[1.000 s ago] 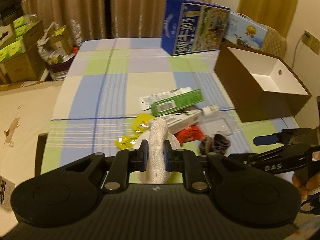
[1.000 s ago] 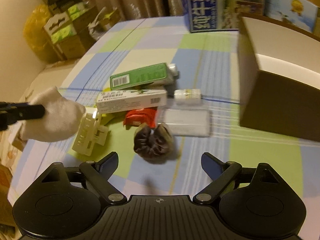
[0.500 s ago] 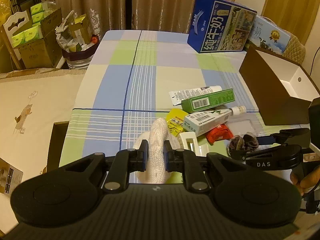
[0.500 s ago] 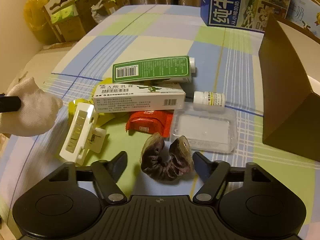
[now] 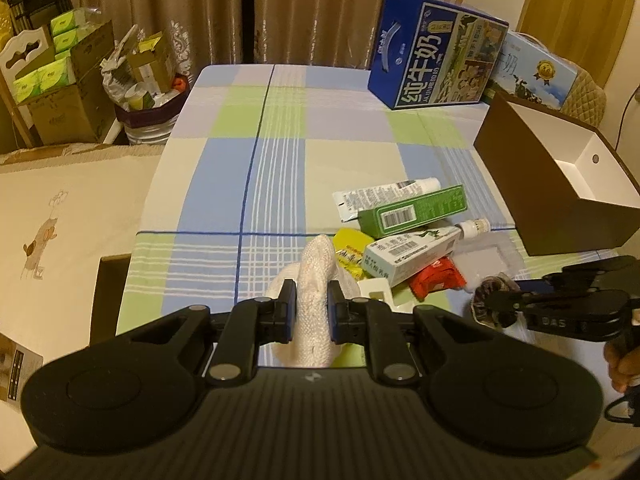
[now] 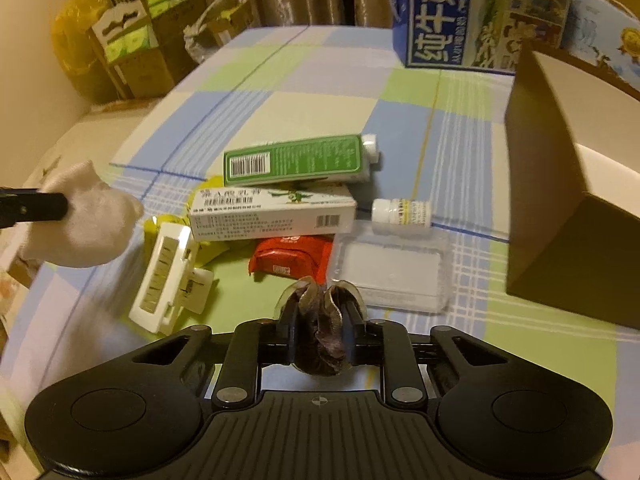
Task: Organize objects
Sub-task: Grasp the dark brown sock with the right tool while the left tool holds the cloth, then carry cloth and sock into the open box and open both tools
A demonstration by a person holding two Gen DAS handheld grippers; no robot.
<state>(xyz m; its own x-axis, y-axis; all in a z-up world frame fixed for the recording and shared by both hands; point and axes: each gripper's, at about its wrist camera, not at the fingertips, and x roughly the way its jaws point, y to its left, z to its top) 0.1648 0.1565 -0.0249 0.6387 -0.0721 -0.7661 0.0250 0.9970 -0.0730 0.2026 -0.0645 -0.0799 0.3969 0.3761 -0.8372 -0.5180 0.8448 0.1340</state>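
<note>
Right gripper [image 6: 320, 334] just squeezed shut on dark scrunchie [image 6: 320, 332]. Left gripper [image 5: 312, 308] still pinches white sock [image 5: 316, 280]. Both ready for brown box [image 5: 560, 200] at table's right edge.

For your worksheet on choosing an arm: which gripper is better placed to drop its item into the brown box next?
Right. The right gripper, shut on the scrunchie, sits nearer the brown box. The left gripper, holding the sock, would probably have to cross the clutter.
</note>
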